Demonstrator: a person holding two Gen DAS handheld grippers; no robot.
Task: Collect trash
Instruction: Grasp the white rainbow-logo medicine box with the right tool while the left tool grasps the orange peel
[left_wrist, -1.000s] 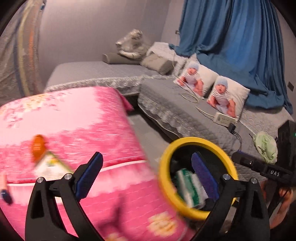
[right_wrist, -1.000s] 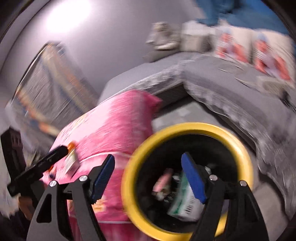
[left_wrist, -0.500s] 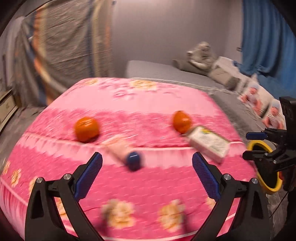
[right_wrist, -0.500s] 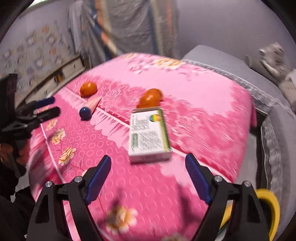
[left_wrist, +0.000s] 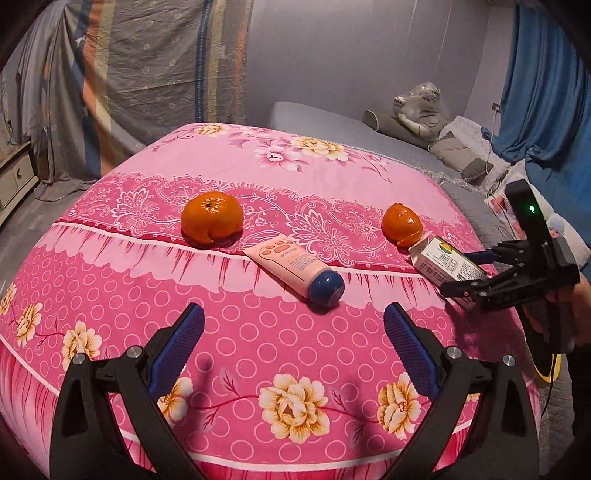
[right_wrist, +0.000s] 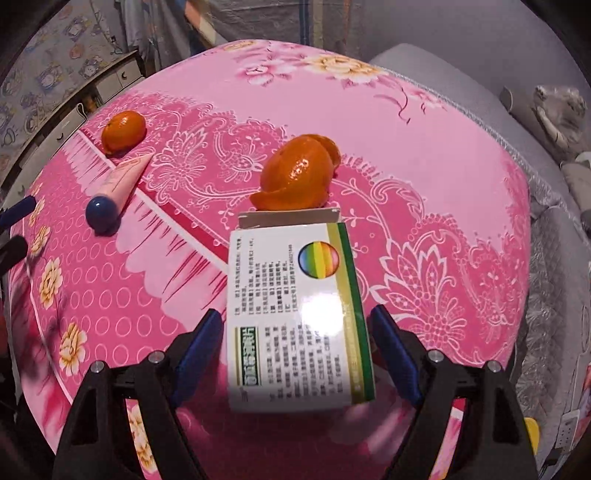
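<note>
Left wrist view, left to right: whole-looking orange peel on the pink floral cloth; pink tube with blue cap lying just beside it, cap toward the camera; second, split orange peel further right, touching or nearly touching the open flap of the small medicine box; right gripper reaching in from the right edge around that box; sliver of yellow bin rim low at the right, below the table edge.

Left gripper: jaws wide, nothing between them; it hovers over the cloth short of the tube.

Right wrist view: jaws spread, one pad on each long side of the box; small gaps show on both sides, so no grip yet; box lies flat, end flap open toward the split peel; whether the box is empty cannot be told.

Step in hand (judged): pick up the box as trash for the yellow bin.

Notes for doing it well: keep the pads low and square to the long sides; close gently, since thin card will likely crush or bow; grip behind the open flap, not on it; lift straight up so the flap does not drag the peel; left gripper is well placed to take the tube across its body, not the round cap.
</note>
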